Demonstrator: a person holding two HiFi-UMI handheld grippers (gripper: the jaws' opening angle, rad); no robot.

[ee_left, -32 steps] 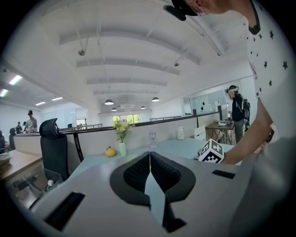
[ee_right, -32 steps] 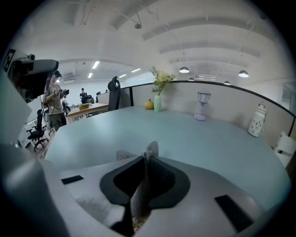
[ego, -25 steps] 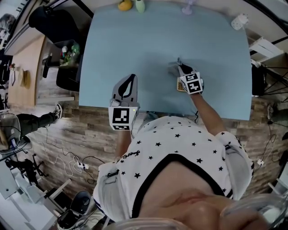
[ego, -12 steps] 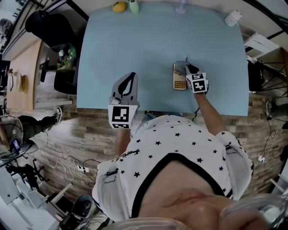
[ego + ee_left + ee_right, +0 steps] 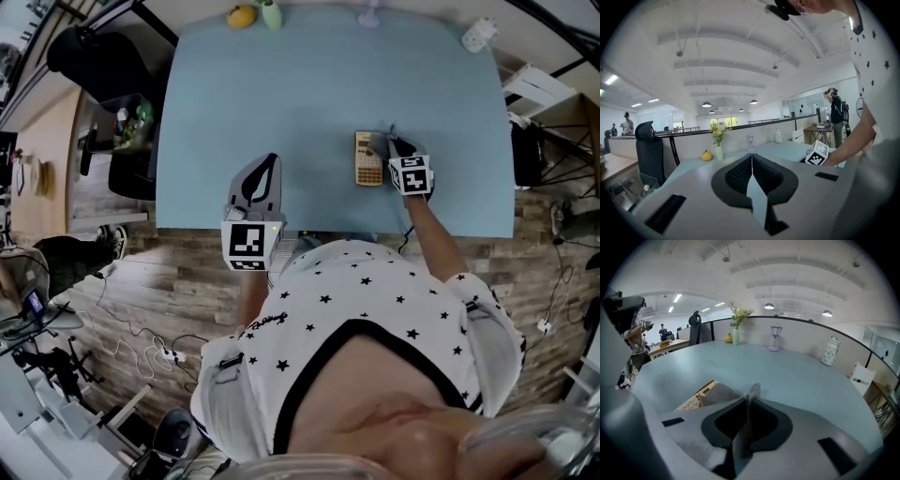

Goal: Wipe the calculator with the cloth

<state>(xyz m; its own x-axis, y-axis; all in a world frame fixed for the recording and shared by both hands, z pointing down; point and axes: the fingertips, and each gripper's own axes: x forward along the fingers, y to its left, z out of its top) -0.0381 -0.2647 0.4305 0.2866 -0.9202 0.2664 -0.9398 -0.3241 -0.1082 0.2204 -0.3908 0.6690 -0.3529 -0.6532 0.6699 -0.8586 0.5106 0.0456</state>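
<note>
Step in hand: wiping; my right hand-held gripper is clamped on the grey cloth, which lies over the far end of the calculator on the worktop; next move, I judge: draw the cloth along the keys, lightly, lest the unheld calculator slide; my left hand-held gripper: jaws together, empty, at the near edge, well apart; yellow fruit and vase at the far edge; nothing obstructs.
</note>
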